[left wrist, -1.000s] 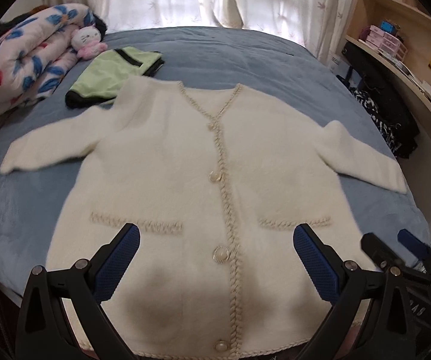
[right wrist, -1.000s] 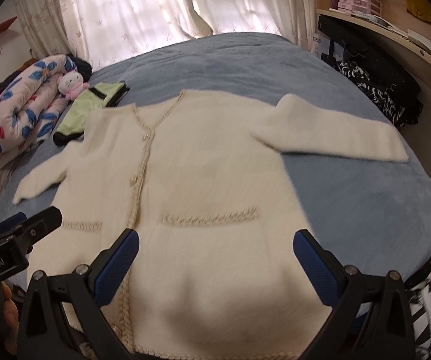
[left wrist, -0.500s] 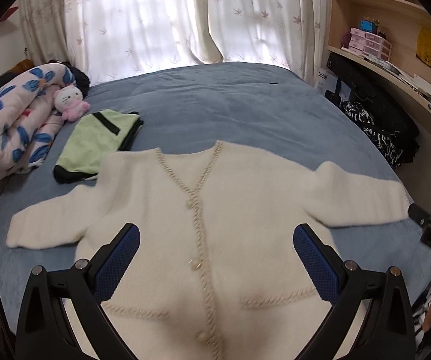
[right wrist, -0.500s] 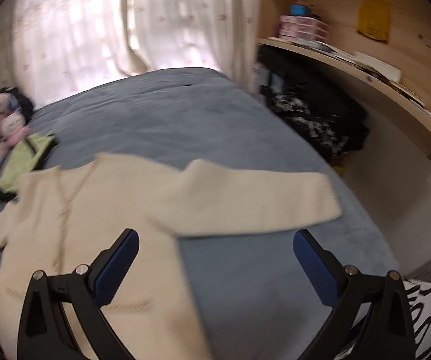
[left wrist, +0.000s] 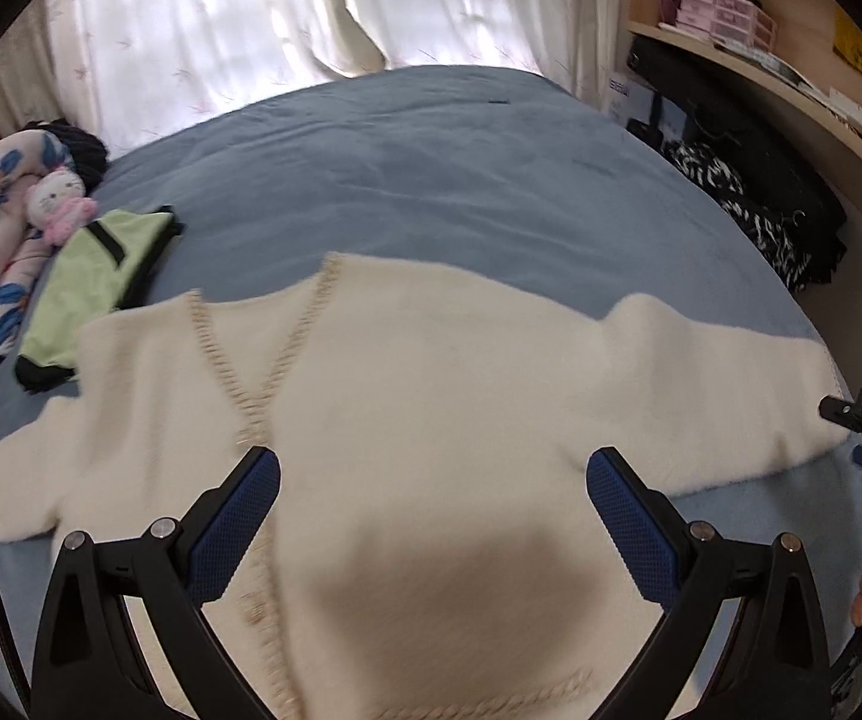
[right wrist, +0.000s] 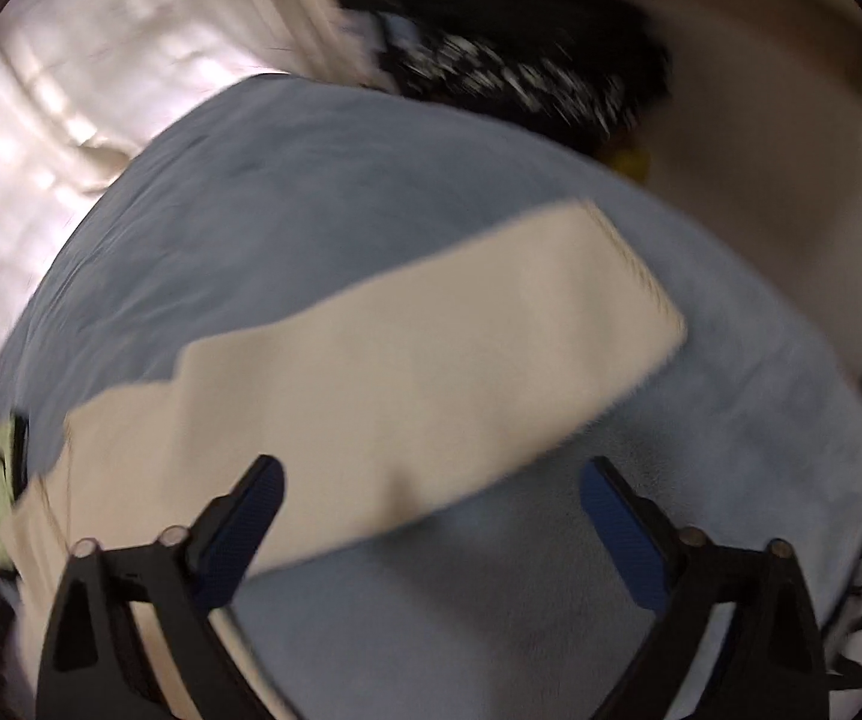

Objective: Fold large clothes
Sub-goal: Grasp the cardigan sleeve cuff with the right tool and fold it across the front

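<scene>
Two grippers hang spread and empty over the cardigan point(left wrist: 431, 408) lying flat on the bed point(left wrist: 419, 180); the right gripper point(right wrist: 431, 534), jaws just narrowing slightly with nothing between them, should settle on the sleeve point(right wrist: 461, 348) ahead, pinching near the cuff, while the left gripper point(left wrist: 434, 516) holds the body below it.

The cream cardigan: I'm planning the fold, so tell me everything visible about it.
The cream cardigan looks fuzzy and soft, with braided beige trim down its V-neck and front, a braided band low on the front, and a blurred button on the trim. It lies flat, face up, on the blue bedspread, both sleeves spread outward. Its collar side touches a folded green garment. Neither open gripper visibly grips it; the right sleeve lies ahead of the right gripper.
</scene>
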{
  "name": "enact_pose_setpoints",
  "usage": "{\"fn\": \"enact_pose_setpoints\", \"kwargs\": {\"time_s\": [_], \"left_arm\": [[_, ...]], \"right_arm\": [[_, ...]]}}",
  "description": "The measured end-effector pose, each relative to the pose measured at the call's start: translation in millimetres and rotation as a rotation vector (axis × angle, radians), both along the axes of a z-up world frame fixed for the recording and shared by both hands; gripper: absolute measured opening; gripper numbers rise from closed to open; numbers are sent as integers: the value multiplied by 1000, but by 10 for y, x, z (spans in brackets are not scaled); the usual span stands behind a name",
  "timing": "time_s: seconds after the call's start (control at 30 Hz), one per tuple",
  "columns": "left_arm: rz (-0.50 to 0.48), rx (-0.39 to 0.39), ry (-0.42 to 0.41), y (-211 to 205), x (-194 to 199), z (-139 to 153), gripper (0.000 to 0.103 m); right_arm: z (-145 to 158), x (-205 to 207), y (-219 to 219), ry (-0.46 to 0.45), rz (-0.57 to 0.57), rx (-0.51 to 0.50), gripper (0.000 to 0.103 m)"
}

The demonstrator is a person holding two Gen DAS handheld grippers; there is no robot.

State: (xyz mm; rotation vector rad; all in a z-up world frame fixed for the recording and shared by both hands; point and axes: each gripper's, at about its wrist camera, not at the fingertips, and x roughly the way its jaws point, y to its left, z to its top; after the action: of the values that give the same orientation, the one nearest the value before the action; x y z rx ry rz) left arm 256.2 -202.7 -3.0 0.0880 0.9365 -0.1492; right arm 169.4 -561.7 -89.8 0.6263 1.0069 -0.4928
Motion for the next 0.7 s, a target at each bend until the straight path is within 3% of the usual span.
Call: {"fn": "enact_pose_setpoints", "kwargs": {"time_s": [0.1,0.2,0.33,0.4,0.47,0.5,0.57,0.7], "left_arm": [[-9,-20,-1,-171,159,-170,101],[12,-50,51,-271,319,-429,101],[35,-78,116,-294,371,-725,101],[32,-64,121,-312,364,-799,101],[32,-41,115,-304,341,-828,101],[32,-37,108,-283,326,-821,101],[41,-34,87,-219,287,-771,101],[67,-17,48,-2,216,-659,101]], "right_arm": [[-336,-46,-260,19,-100,101,86],[-569,-95,-397,-7,-160,180,83],[-600,-95,-424,-66,-195,169,79],[-594,-38,-405,-68,-196,140,58],[-582,-44,-382,-59,-200,102,24],[-565,-31,-392,-68,-194,95,18],[-459,-48,-336,-113,-178,70,10],[14,-33,-16,-252,-72,-22,8]]}}
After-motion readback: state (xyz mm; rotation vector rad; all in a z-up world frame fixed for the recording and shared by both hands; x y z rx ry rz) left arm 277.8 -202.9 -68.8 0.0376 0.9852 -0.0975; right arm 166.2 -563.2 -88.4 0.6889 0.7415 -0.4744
